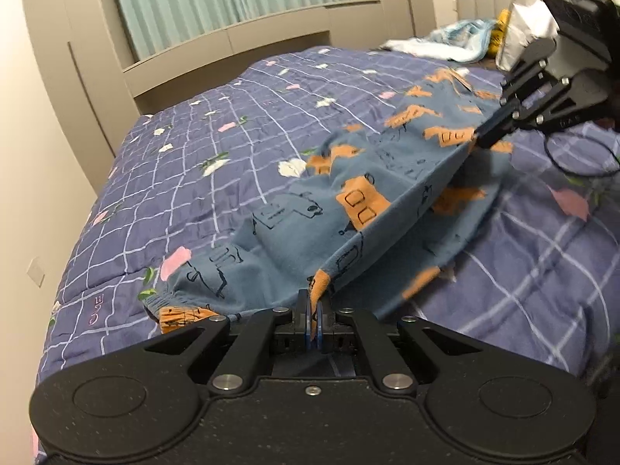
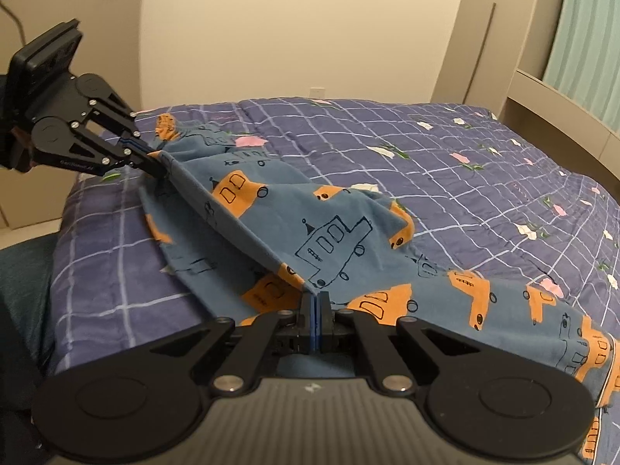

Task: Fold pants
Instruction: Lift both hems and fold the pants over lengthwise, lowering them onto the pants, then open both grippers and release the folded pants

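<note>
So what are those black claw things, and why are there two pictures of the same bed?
Those are grippers, pinching tools a person holds, one in each hand. Each carries a camera looking along its fingers, so you get two pictures. In the left camera's picture, the left gripper is at the bottom and the right gripper is far off. The right camera shows the reverse. On the bed lies a purple checked quilt. Both grippers are shut on the blue pants with orange buses, lifting one edge stretched between them to fold it.

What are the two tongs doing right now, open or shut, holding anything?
Left tongs: shut on an edge of the pants.
Right tongs: shut on the pants too, edge stretched between both above the bedspread.
</note>
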`<action>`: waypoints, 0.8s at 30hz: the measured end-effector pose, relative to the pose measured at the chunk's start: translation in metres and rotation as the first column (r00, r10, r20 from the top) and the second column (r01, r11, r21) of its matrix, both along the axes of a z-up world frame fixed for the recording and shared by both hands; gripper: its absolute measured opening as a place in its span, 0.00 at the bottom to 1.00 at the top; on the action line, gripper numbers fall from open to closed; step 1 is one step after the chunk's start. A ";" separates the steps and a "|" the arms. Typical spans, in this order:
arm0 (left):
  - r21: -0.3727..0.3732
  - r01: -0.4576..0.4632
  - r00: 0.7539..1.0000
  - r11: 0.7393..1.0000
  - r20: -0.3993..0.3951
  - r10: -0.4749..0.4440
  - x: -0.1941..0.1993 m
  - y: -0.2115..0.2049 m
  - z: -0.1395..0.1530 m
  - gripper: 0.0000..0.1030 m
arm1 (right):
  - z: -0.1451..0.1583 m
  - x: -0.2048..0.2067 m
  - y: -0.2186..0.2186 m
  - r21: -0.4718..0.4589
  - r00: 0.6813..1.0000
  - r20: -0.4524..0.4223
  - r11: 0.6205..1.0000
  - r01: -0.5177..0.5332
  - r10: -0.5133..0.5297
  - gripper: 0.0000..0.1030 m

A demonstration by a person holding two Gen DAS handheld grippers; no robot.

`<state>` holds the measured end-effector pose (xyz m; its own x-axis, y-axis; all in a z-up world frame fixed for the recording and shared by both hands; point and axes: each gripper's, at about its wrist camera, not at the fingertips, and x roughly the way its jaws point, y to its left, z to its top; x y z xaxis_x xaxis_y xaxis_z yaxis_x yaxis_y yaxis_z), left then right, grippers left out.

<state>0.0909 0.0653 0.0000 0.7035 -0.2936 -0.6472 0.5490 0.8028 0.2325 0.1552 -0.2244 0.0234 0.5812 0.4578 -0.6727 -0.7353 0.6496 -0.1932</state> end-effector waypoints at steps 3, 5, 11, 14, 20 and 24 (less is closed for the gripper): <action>0.014 0.002 1.000 1.000 -0.026 -0.001 0.000 -0.003 -0.011 0.03 | -0.006 -0.006 0.001 -0.011 1.000 -0.023 1.000 -0.002 0.002 0.00; 0.012 -0.016 0.999 1.000 -0.046 0.017 0.003 -0.006 -0.020 0.03 | -0.016 -0.007 0.003 -0.024 0.999 -0.030 1.000 0.010 -0.011 0.00; -0.016 -0.056 0.996 0.998 -0.073 0.055 0.007 -0.008 -0.026 0.12 | -0.037 -0.005 0.004 0.001 0.996 -0.050 0.998 0.068 -0.068 0.00; -0.034 -0.073 0.994 0.997 -0.079 0.071 0.005 -0.011 -0.024 0.18 | -0.038 -0.008 0.002 0.011 0.996 -0.037 0.996 0.083 -0.082 0.02; -0.086 -0.115 0.990 0.990 -0.092 0.108 -0.002 -0.017 -0.021 0.51 | -0.037 -0.016 0.001 0.025 0.996 -0.011 0.996 0.090 -0.090 0.14; -0.143 -0.133 0.988 0.981 -0.093 0.120 -0.012 -0.024 -0.012 0.80 | -0.035 -0.020 -0.006 0.049 0.993 -0.001 0.992 0.119 -0.119 0.43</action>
